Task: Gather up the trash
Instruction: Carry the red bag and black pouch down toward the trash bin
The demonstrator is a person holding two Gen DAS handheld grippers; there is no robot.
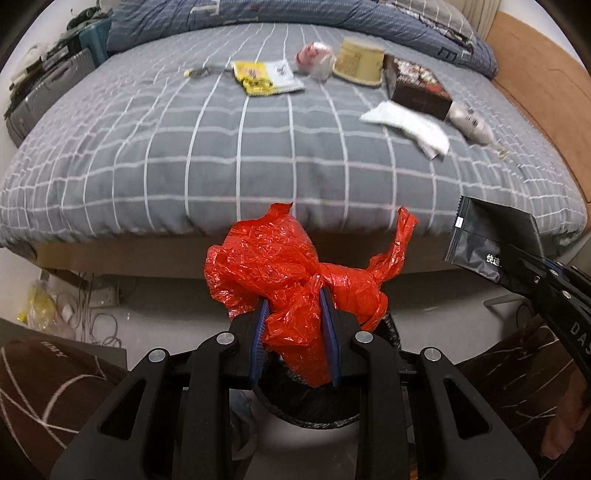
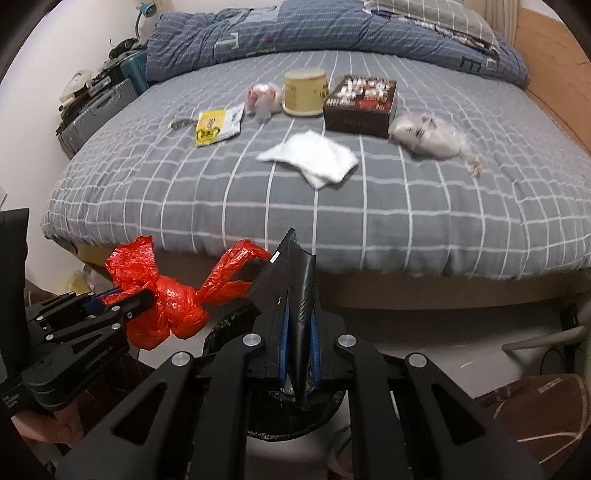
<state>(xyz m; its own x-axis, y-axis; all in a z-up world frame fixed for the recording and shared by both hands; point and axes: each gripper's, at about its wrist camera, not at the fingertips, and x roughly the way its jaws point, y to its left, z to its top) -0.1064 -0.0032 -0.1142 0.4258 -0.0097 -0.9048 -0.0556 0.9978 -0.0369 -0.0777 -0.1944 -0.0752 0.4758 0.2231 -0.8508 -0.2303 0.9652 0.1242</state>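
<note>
Two pieces of trash are held just off the foot of the bed: a crumpled red plastic bag (image 1: pixel 295 273) and a flat black foil pouch (image 2: pixel 291 280). The left gripper (image 1: pixel 295 317) has its blue-padded jaws clamped on the red bag, whose knotted ends stick up above the fingers. The right gripper (image 2: pixel 298 332) has its jaws pressed together on the black pouch, which stands upright between the pads. Both bundles hang over a round bin lined with a black bag (image 2: pixel 295 424) on the pale floor, the red bag to the left of the pouch. Beyond them, on the grey bedsheet with a white grid (image 2: pixel 406 221), lie a white folded tissue (image 2: pixel 314 158), a yellow and white wrapper (image 2: pixel 218 125), a beige paper tub (image 2: pixel 304 92), a dark brown printed box (image 2: pixel 362 103) and a clear plastic wrapper (image 2: pixel 428 136). A blue quilt (image 2: pixel 295 33) is bunched at the head of the bed.
</note>
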